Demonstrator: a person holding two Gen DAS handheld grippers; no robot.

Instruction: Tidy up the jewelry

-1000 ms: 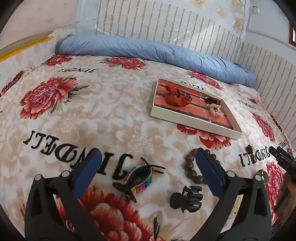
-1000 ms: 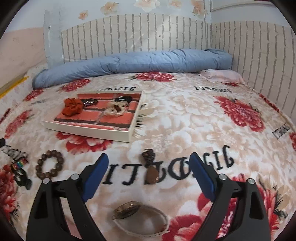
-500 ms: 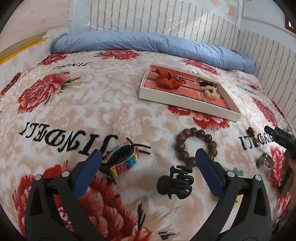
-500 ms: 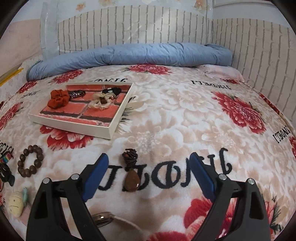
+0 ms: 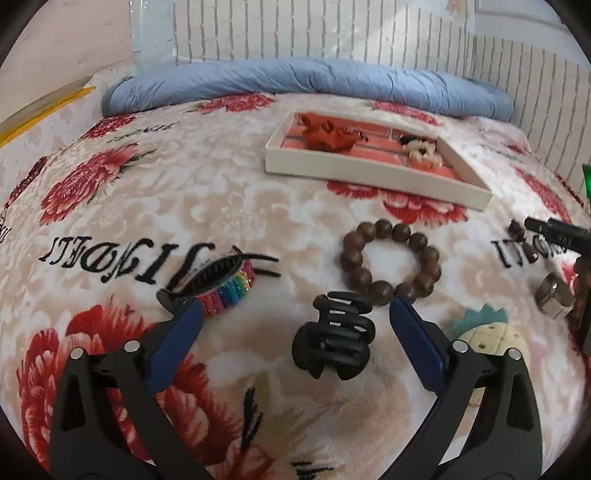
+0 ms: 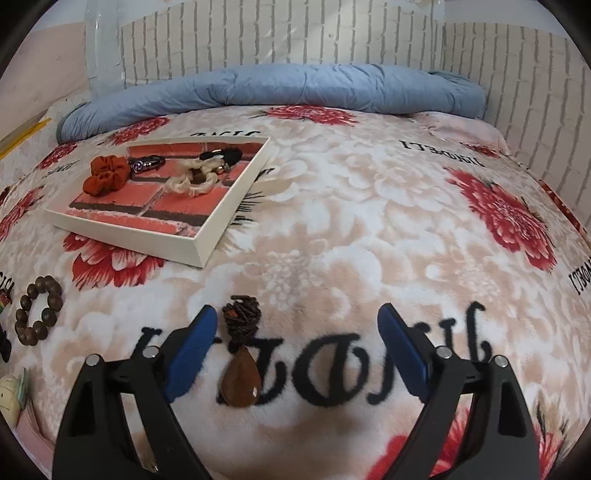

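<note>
On the floral fleece blanket [image 6: 332, 206] we list: a shallow white tray [image 5: 369, 173] with a brick-pattern floor, holding a rust-red scrunchie [image 6: 105, 173], a cream scrunchie [image 6: 192, 181], a small metallic clip [image 6: 147, 164] and a black item at the far edge, too small to name. Loose on the blanket we count a black claw clip [image 5: 334, 338], a brown wooden bead bracelet [image 5: 391, 264] just beyond it, a black hair clip with rainbow stripes [image 5: 218, 282], a pineapple-shaped piece [image 5: 487, 336], a silver ring [image 5: 554, 295], and a brown teardrop pendant on a braided cord [image 6: 242, 380]. Our left gripper [image 5: 295, 315] hangs low over the blanket with its blue-padded jaws wide and closing; the claw clip lies between them, pads clear of it on both sides, the left pad overlapping the end of the rainbow clip in view. Our right gripper [image 6: 297, 317] stands with jaws well apart, gripping nothing; the pendant lies between them, just beside the left pad. A rolled blue quilt [image 6: 277, 86] lies along the headboard side, against brick-pattern wall panels [image 6: 295, 33]
</note>
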